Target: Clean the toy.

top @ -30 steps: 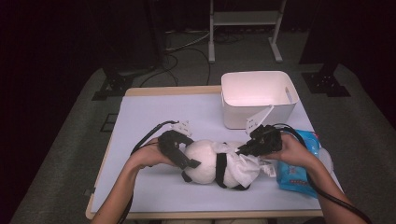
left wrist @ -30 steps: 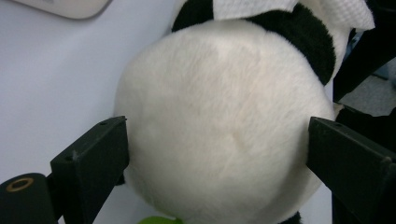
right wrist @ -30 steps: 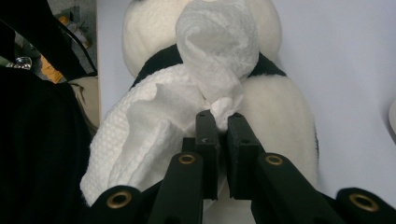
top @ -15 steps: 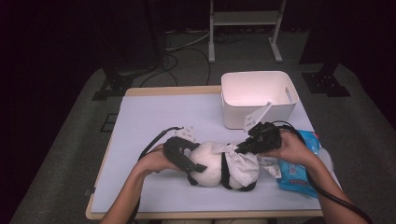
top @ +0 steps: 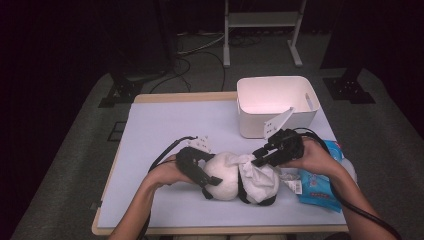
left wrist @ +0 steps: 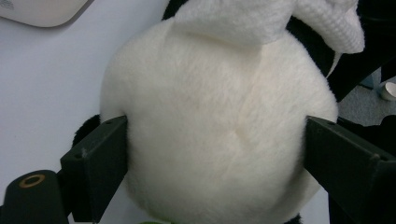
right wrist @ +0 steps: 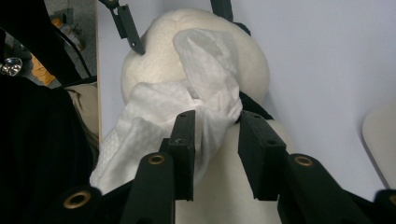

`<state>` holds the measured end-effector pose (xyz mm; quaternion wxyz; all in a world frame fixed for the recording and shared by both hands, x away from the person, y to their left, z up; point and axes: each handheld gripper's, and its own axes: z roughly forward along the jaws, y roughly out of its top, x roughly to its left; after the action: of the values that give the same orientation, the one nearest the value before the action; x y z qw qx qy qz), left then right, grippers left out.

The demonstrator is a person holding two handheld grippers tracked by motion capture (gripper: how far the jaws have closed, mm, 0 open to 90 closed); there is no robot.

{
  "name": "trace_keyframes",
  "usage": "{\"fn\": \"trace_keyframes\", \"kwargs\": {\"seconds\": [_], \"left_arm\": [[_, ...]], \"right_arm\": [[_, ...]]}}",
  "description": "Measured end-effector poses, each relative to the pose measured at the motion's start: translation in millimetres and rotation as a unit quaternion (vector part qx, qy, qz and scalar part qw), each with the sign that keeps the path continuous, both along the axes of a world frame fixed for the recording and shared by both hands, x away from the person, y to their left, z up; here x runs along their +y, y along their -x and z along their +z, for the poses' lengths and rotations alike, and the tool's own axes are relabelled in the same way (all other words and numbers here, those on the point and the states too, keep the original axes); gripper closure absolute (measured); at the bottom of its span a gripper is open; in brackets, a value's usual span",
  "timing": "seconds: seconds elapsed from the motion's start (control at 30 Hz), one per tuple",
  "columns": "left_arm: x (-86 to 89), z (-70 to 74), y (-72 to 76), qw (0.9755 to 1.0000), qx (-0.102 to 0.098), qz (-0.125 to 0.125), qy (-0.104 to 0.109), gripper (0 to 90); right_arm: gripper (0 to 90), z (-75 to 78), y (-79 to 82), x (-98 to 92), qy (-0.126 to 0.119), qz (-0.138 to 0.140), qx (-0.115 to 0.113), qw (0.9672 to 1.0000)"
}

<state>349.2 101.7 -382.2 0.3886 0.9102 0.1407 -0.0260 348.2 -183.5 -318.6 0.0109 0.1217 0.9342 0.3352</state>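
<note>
Two grippers work a plush panda point(top: 235, 180) lying near the table's point(top: 160, 130) front edge. At left, the left gripper point(top: 202, 177) clamps the panda's round white head. A white wipe point(top: 255, 172) lies draped over the panda. At right, the right gripper point(top: 261, 155) has just been opening; its jaws stand apart, the wipe beside one jaw, unpinched.

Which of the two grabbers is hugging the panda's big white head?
The left gripper: its jaws squeeze the plush panda's head from both sides. The right gripper sits apart over the white wipe, jaws just opened.
</note>
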Motion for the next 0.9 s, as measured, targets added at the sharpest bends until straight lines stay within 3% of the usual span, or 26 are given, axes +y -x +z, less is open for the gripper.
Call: {"fn": "trace_keyframes", "kwargs": {"seconds": [0.2,0.5,0.67,0.9], "left_arm": [[-0.4,0.9,-1.7,1.0,0.003,0.0,-0.002,9.9],[-5.6,3.7,-2.2,0.9999,0.003,-0.003,-0.013,10.6],[-6.3,4.0,-1.9,0.9998,0.003,-0.005,-0.017,10.6],[-6.9,3.6,-1.9,0.9999,0.004,-0.004,-0.013,10.7]], "right_arm": [[64.6,6.8,5.1,-6.6,-0.022,0.013,-0.006,0.9997],[53.3,-6.4,12.4,5.9,0.012,0.048,-0.005,0.9988],[49.5,-11.9,15.6,14.8,0.023,0.052,-0.027,0.998],[46.5,-19.6,18.2,25.1,0.018,0.049,-0.054,0.9972]]}}
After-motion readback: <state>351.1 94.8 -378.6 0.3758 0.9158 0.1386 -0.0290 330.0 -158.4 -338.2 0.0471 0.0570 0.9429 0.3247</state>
